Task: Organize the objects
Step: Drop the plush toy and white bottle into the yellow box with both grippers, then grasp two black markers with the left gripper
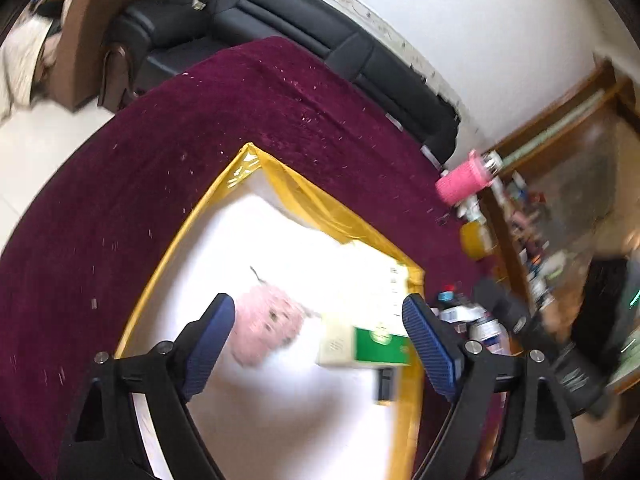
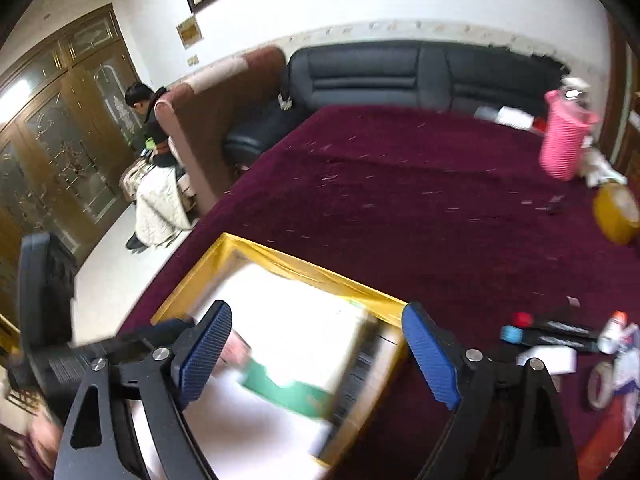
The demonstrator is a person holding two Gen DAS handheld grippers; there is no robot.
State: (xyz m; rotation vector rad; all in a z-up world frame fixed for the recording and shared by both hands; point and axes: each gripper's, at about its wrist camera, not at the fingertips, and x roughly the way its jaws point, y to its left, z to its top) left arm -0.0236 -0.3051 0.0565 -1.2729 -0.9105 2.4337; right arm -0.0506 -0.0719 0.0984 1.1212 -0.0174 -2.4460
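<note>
A white tray with a yellow taped rim (image 1: 200, 216) lies on the maroon cloth. In it are a pink fluffy object (image 1: 266, 322) and a white-and-green box (image 1: 366, 346). My left gripper (image 1: 318, 336) is open and empty, hovering above these two. My right gripper (image 2: 316, 344) is open and empty above the same tray (image 2: 320, 270), over the blurred green box (image 2: 288, 388). The left gripper's black body shows at the left of the right wrist view (image 2: 120, 348).
A pink ribbed cup (image 2: 564, 140) and a yellow tape roll (image 2: 616, 212) stand at the far right of the cloth. Markers (image 2: 556, 332), a white block (image 2: 548, 360), a tape ring (image 2: 600, 384) lie near right. A black sofa (image 2: 400, 72) is behind; a person (image 2: 152, 128) sits far left.
</note>
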